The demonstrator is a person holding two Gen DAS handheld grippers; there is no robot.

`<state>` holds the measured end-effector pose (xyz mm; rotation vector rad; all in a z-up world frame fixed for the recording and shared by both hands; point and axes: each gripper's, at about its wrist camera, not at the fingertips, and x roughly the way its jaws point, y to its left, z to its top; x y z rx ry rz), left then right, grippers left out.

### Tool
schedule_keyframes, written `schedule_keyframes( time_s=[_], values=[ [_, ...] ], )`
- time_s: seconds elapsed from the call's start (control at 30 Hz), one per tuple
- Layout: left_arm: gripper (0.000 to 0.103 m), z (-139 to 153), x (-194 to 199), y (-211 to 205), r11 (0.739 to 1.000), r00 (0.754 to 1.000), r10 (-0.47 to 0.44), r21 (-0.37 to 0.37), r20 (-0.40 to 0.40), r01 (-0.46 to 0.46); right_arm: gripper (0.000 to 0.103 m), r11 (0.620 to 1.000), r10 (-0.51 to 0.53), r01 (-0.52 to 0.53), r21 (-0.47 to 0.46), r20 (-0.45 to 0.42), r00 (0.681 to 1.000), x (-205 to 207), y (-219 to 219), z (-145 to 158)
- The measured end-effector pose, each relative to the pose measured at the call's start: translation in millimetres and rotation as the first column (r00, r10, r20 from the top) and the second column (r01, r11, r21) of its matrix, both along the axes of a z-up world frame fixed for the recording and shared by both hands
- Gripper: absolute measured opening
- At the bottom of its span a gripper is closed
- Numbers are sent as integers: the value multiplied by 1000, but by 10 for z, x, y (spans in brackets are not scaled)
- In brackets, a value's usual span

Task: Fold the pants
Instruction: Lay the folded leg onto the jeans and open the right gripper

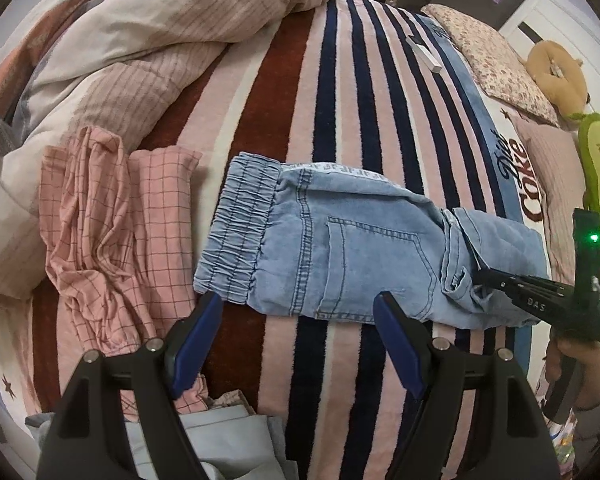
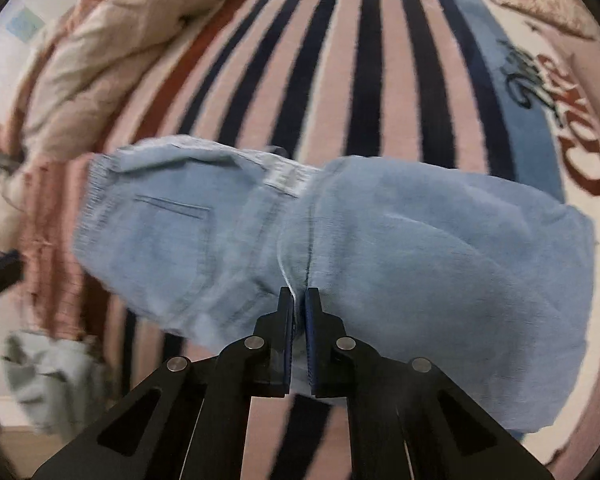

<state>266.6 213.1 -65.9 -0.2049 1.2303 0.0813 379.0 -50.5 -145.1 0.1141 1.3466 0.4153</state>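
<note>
The pants (image 1: 352, 240) are soft light blue denim cloth, matt, with dark stitched seams and a bunched stretchy waistband (image 1: 236, 236). The blanket (image 1: 340, 100) on the bed is fuzzy striped cloth, a bit rough like a towel. The quilt (image 1: 140, 28) is puffy matt cloth with thin lines pressed in. The pink checked cloth (image 1: 112, 240) is thin and crinkly. The left gripper (image 1: 300, 344) is matt black plastic with shiny round metal pins and dull blue pads (image 1: 192, 344) that look rubbery. The right gripper (image 2: 299, 336) is made the same way. The pillow (image 1: 496, 60) is flowery cloth. The plush toys (image 1: 560, 72) look furry and soft.
</note>
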Motion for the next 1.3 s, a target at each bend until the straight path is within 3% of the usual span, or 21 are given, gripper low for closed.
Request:
schedule_keyframes(
  time_s=[0.23,0.33,0.37,0.4,0.43,0.47,0.57,0.8,0.83,0.9,0.97,1.03,1.1,1.3],
  values=[
    [75,26,-45,83,1000,1000,8,-5,3,-8,0,994,69,-68,80,-13,998,-30,212,163],
    [75,24,-62,129,1000,1000,16,-7,4,-16,4,998,56,-56,-16,8,998,-61,270,176],
    [75,16,-70,152,1000,1000,20,-11,4,-20,18,996,38,-36,-79,22,999,-59,259,165],
    [75,8,-78,162,1000,1000,22,-12,3,-21,42,991,30,-25,-133,34,999,-56,243,143],
    [75,-2,-87,177,1000,1000,24,-12,2,-24,51,986,24,-17,-165,42,999,-60,223,133],
    [75,-18,-96,196,1000,1000,27,-15,0,-27,56,980,18,-8,-199,50,999,-71,223,108],
    [75,-63,-123,218,999,1000,30,-21,-9,-30,58,973,19,-14,-230,16,1000,-133,251,-7],
    [75,-110,-164,228,1000,1000,23,-19,-18,-23,55,935,24,2,-355,69,997,-329,114,-95],
    [75,-109,-164,234,1000,1000,24,-19,-17,-25,50,932,25,7,-363,85,996,-344,79,-89],
    [75,-99,-164,241,999,1000,28,-21,-14,-28,13,938,36,-5,-346,85,996,-344,47,-103],
    [75,-81,-162,241,999,1000,29,-21,-9,-29,9,937,57,-25,-348,81,995,-328,82,-129],
    [75,-62,-160,236,999,1000,27,-23,-5,-27,7,950,44,-18,-311,77,996,-301,35,-97],
    [75,-46,-157,231,1000,1000,21,-21,-2,-21,6,979,2,7,-202,45,999,-274,-27,-55],
    [75,-34,-149,263,999,999,37,-25,2,-37,6,998,25,-23,-58,36,999,-194,73,163]
  ],
)
